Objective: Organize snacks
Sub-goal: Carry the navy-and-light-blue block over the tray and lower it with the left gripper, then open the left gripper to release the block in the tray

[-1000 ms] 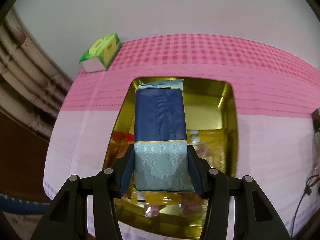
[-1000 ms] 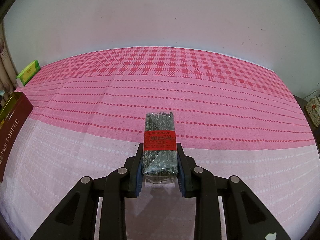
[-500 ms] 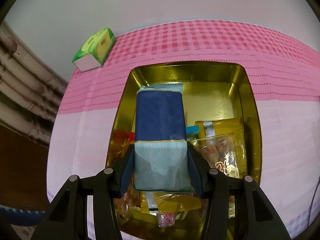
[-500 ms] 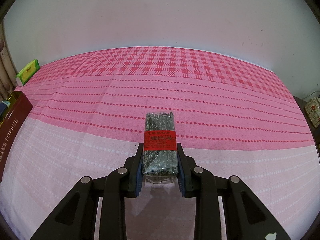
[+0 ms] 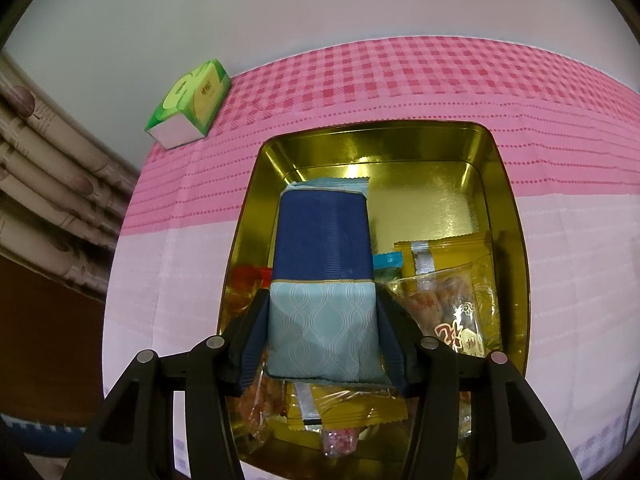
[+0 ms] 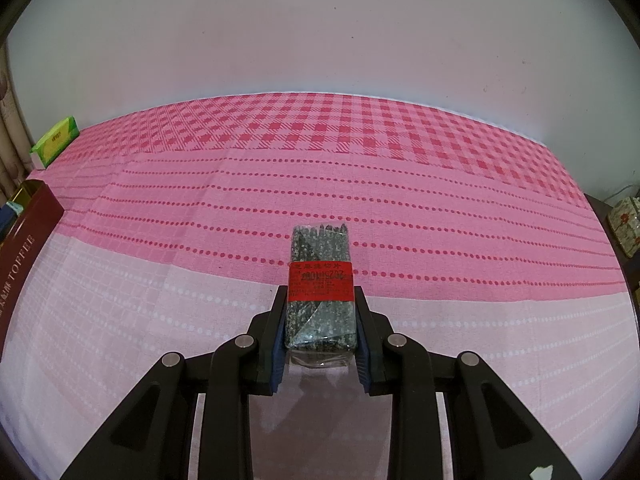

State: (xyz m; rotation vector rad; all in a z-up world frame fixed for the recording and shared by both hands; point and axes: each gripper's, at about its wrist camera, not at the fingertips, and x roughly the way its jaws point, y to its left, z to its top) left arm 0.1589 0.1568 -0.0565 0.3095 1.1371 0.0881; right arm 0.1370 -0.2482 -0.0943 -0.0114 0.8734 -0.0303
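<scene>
A pink checked cloth (image 6: pixel 320 184) covers the worktop. On it sit a gold tin (image 5: pixel 516 240) and, near the far-left corner, a green tissue box (image 5: pixel 190 104)

A navy-and-teal snack pack (image 5: pixel 323 276) is hanging over the gold tin (image 5: pixel 505 184), where wrapped snacks (image 5: pixel 444 292) are lying; a dark speckled bar with red label (image 6: pixel 321 292) is sitting raised above the pink surface (image 6: pixel 160 280).

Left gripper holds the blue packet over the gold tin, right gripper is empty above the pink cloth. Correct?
Not quite. The right gripper is not empty: the right wrist view shows it shut on a dark speckled packet with a red label. The rest stands: the left gripper holds the blue packet over the gold tin.
</scene>
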